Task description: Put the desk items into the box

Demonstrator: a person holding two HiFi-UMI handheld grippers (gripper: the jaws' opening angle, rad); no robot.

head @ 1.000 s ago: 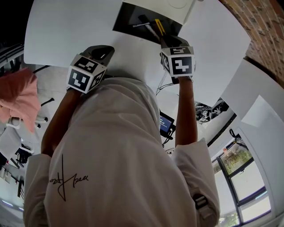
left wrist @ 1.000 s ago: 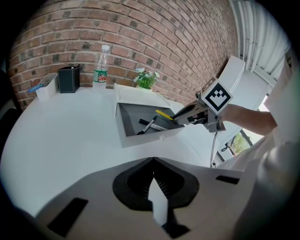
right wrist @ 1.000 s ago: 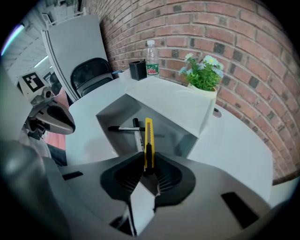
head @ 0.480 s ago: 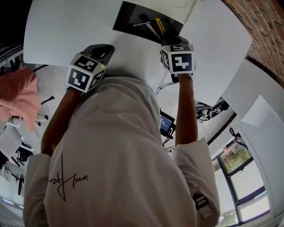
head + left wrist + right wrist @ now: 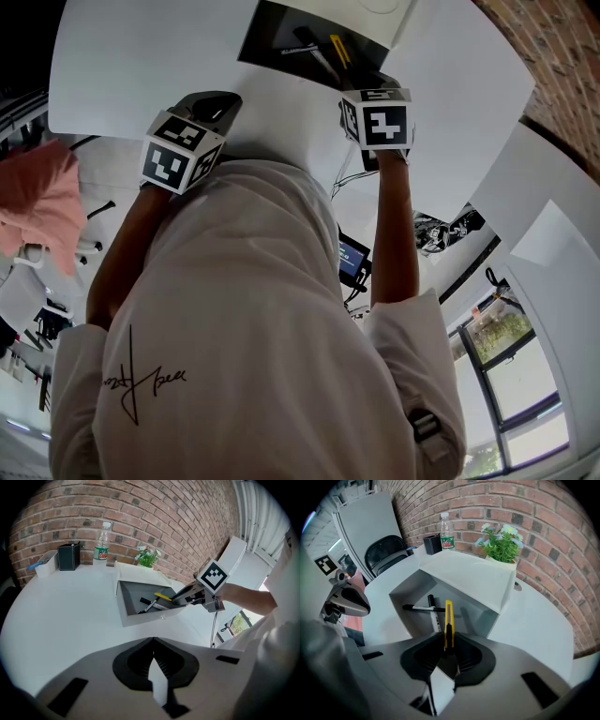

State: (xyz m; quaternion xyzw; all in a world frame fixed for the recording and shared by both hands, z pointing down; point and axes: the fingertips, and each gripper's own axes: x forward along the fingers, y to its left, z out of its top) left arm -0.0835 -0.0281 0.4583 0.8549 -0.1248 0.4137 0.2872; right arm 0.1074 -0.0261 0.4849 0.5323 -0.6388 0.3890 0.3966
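A round white table [image 5: 141, 66] fills most of the head view, and it stands against a brick wall [image 5: 140, 513]. Near the far edge of the table lies the box [image 5: 487, 581], white outside and grey inside, with its open side turned to the person. The right gripper [image 5: 448, 648] is at the mouth of the box, and its jaws are closed tight on the back end of a yellow utility knife [image 5: 448, 618]. The knife points forward into the box and hangs above the grey floor; I cannot tell if its tip touches. The left gripper [image 5: 153, 644] is over the bare table, well apart from the box, and its jaws are pressed together with nothing between them. On the floor of the box lie two black markers [image 5: 433, 616], one crossing the other, just beside the knife. A water bottle [image 5: 446, 531] and a small plant [image 5: 501, 543] stand behind the box.
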